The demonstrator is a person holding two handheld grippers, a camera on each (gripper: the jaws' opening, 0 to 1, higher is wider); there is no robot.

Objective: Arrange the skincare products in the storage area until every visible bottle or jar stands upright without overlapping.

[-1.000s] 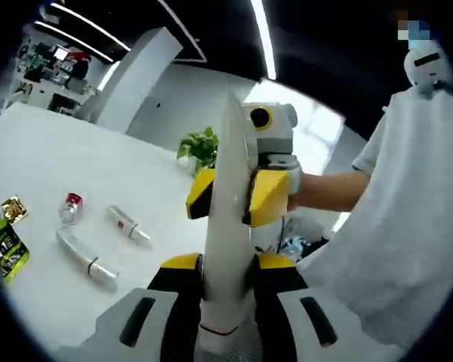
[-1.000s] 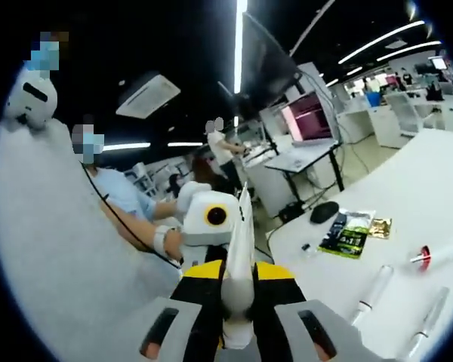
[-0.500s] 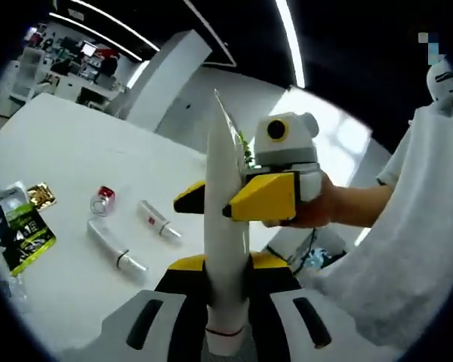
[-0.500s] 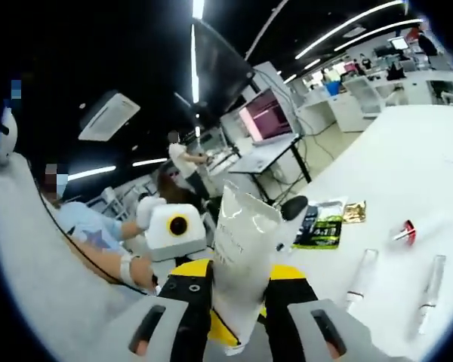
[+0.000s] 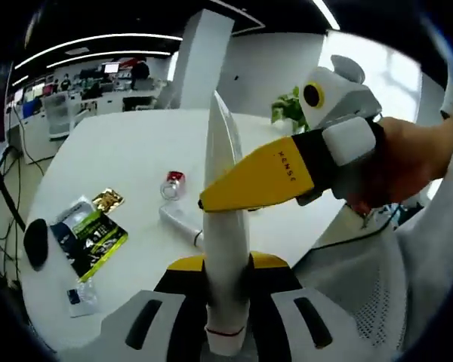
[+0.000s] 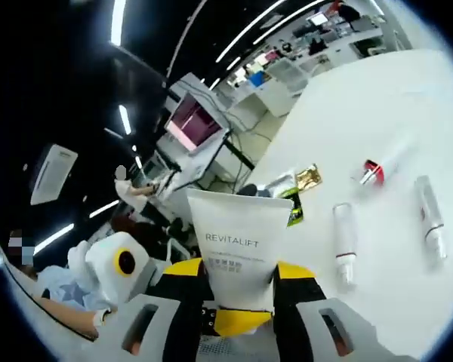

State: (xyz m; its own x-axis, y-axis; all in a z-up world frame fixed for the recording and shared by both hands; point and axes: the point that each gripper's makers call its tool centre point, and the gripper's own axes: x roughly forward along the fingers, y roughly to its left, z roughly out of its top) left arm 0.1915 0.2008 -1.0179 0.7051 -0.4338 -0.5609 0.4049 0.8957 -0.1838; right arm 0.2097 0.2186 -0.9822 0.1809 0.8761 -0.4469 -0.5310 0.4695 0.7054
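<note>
A white REVITALIFT tube is held up off the table by both grippers. In the left gripper view the tube stands edge-on, with my left gripper shut on its lower end. My right gripper reaches in from the right, its yellow jaw lying across the tube's middle. In the right gripper view the tube faces the camera, label readable, and my right gripper is shut on its lower part. On the white table lie a red-capped tube and two white tubes.
A green sachet, a gold sachet, a small clear packet and a black mouse lie near the table's edge. A person's hand holds the right gripper. A potted plant stands at the far side.
Both views have swung round. The tube has turned its printed face to the right gripper view, and the right gripper now lies across it from the right. Both grippers stay shut on it.
</note>
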